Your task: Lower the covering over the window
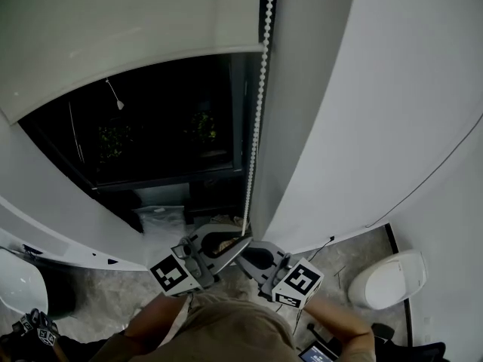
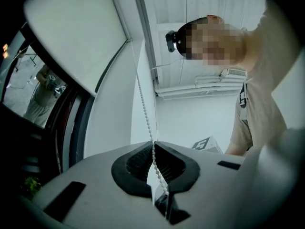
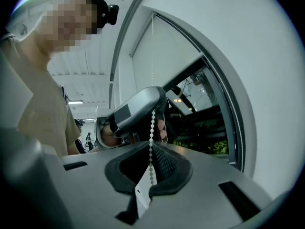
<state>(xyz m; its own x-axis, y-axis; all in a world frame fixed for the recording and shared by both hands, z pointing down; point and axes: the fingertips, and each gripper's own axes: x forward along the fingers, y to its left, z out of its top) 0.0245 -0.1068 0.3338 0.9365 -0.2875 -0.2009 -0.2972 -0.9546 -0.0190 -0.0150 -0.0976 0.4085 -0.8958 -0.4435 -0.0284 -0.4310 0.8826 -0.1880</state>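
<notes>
Your left gripper (image 2: 153,143) and, just below it, your right gripper (image 3: 151,147) are both pinched shut on the bead chain (image 1: 259,104) at lower centre. The roller blind (image 1: 113,36) sits upper left, the window (image 1: 151,134) under it bare. Pull straight down, releasing only 1 gripper at a time.

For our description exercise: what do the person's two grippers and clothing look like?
Both the left gripper and right gripper have smooth grey shells with black ribbed pads. Each carries a white cube printed with black square markers. The person wears a beige short-sleeved shirt.
</notes>
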